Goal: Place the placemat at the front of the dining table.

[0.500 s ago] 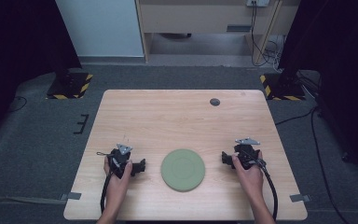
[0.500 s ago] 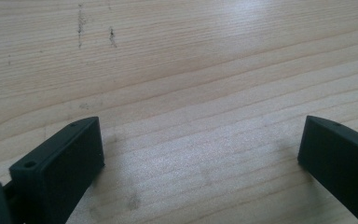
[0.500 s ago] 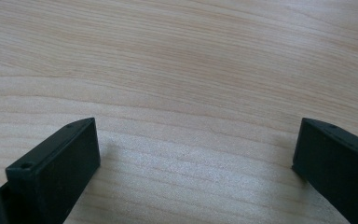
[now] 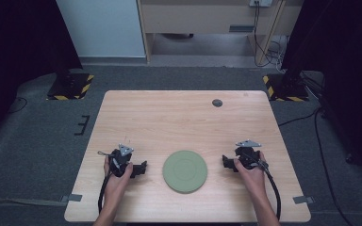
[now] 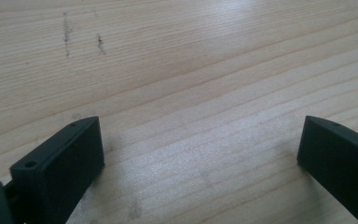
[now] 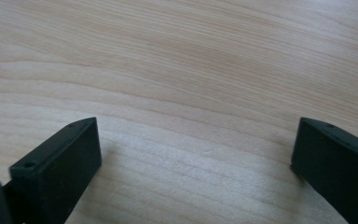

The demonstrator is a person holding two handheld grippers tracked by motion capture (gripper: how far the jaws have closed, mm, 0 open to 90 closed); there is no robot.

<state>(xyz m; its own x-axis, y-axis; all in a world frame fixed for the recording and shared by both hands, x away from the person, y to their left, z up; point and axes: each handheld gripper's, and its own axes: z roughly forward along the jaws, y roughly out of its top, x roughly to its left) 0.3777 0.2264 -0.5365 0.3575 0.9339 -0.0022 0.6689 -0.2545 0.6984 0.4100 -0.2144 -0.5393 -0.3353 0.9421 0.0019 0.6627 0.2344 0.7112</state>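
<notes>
High view: one green plate (image 4: 185, 171) on table (image 4: 179, 117), two grippers, left (image 4: 141, 168) and right (image 4: 226, 161), jaws spread wide, holding nothing.

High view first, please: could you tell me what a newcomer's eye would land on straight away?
A round, flat, pale green plate lies near the front edge of the light wooden table. The left gripper and right gripper flank it, jaws wide open over bare wood. A small dark round disc sits toward the far right.

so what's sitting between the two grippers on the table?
In the high view, the green plate lies between the left gripper and the right gripper, apart from both; bare wood either side.
</notes>
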